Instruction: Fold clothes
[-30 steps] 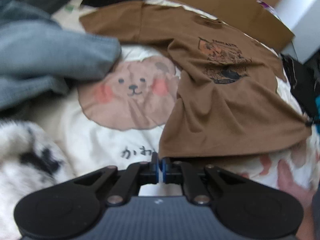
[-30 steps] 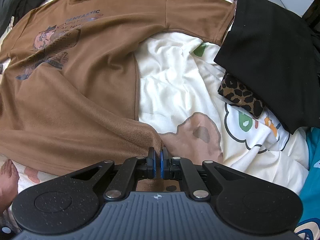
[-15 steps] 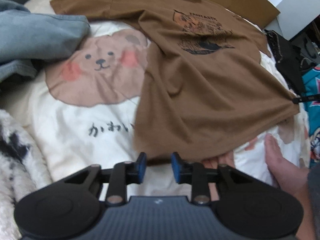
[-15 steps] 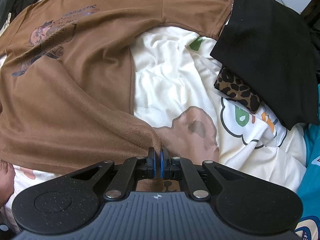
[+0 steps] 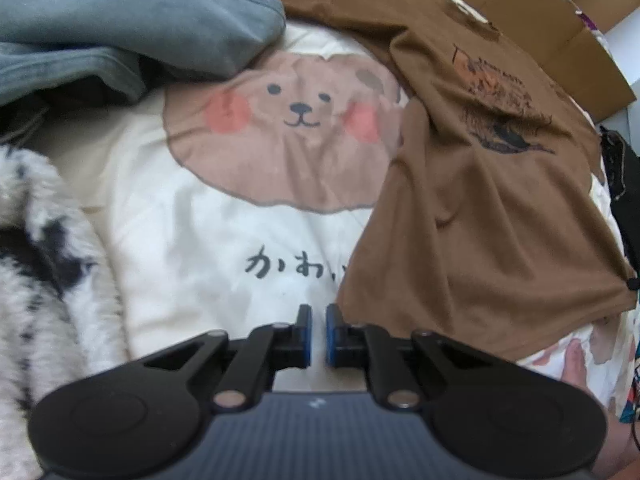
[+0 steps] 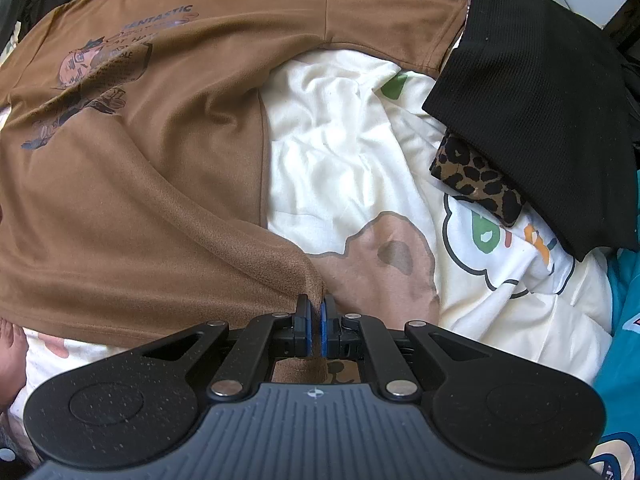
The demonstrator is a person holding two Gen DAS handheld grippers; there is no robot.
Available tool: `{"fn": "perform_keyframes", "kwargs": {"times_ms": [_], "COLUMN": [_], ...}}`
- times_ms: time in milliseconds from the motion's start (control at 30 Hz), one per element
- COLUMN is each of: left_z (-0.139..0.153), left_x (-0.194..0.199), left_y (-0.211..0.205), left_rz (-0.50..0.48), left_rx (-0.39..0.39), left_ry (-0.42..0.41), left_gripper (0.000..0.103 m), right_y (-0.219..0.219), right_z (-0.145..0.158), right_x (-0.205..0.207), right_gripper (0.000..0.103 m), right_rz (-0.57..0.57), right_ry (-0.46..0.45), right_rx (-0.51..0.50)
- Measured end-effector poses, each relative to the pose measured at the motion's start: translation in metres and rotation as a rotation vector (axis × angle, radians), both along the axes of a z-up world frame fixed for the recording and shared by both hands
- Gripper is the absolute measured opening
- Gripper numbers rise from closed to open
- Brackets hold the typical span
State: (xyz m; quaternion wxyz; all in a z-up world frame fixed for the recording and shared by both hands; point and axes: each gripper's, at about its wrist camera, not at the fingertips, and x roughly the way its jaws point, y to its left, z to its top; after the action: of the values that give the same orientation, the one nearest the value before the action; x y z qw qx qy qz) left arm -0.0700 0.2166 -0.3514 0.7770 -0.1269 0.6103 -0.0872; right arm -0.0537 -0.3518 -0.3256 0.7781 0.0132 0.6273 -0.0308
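A brown printed T-shirt (image 5: 480,220) (image 6: 140,180) lies spread on a cream bed cover (image 5: 200,260) with a bear drawing. My left gripper (image 5: 319,332) hovers low over the cover, its jaws closing to a narrow gap with nothing between them. The shirt's lower corner (image 5: 348,300) lies just right of its right finger. My right gripper (image 6: 316,328) is shut on the shirt's other hem corner, the brown cloth pinched between the blue pads.
A grey-blue garment (image 5: 120,20) and a fluffy white-and-black one (image 5: 40,260) lie at the left. Cardboard (image 5: 540,20) stands behind. A black garment (image 6: 540,100) over leopard-print cloth (image 6: 476,180) is on the right. A person's bare foot (image 6: 8,352) rests by the hem.
The left gripper opened and let go of the shirt's corner, sank toward the cover, and narrowed again just left of that corner. The right gripper kept still, holding its corner.
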Motion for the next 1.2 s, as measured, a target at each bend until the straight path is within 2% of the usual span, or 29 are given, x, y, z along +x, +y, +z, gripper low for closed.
{"fn": "perform_keyframes", "kwargs": {"times_ms": [233, 333, 500, 633, 733, 967, 1200], "left_z": [-0.003, -0.007, -0.006, -0.004, -0.004, -0.02, -0.026], "left_x": [-0.001, 0.0, 0.0, -0.003, -0.005, -0.006, -0.005], "left_y": [-0.005, -0.008, -0.007, -0.005, -0.004, -0.008, -0.002], "left_rz": [0.032, 0.025, 0.051, 0.063, 0.061, 0.055, 0.092], "left_rx": [-0.03, -0.016, -0.053, -0.063, -0.053, -0.039, -0.074], "left_ry": [0.001, 0.009, 0.02, 0.026, 0.025, 0.051, 0.066], "left_gripper": [0.011, 0.012, 0.014, 0.019, 0.029, 0.028, 0.028], "right_y": [0.0, 0.0, 0.001, 0.001, 0.002, 0.002, 0.001], "right_z": [-0.002, -0.003, -0.003, -0.004, -0.004, -0.005, -0.009], "right_x": [0.0, 0.001, 0.001, 0.001, 0.0, 0.0, -0.002], "right_gripper": [0.002, 0.002, 0.002, 0.002, 0.002, 0.003, 0.003], "right_rz": [0.004, 0.006, 0.01, 0.011, 0.013, 0.011, 0.006], "right_ry": [0.011, 0.014, 0.018, 0.02, 0.021, 0.022, 0.024], "right_rx": [-0.001, -0.001, -0.002, -0.001, -0.002, -0.002, 0.002]}}
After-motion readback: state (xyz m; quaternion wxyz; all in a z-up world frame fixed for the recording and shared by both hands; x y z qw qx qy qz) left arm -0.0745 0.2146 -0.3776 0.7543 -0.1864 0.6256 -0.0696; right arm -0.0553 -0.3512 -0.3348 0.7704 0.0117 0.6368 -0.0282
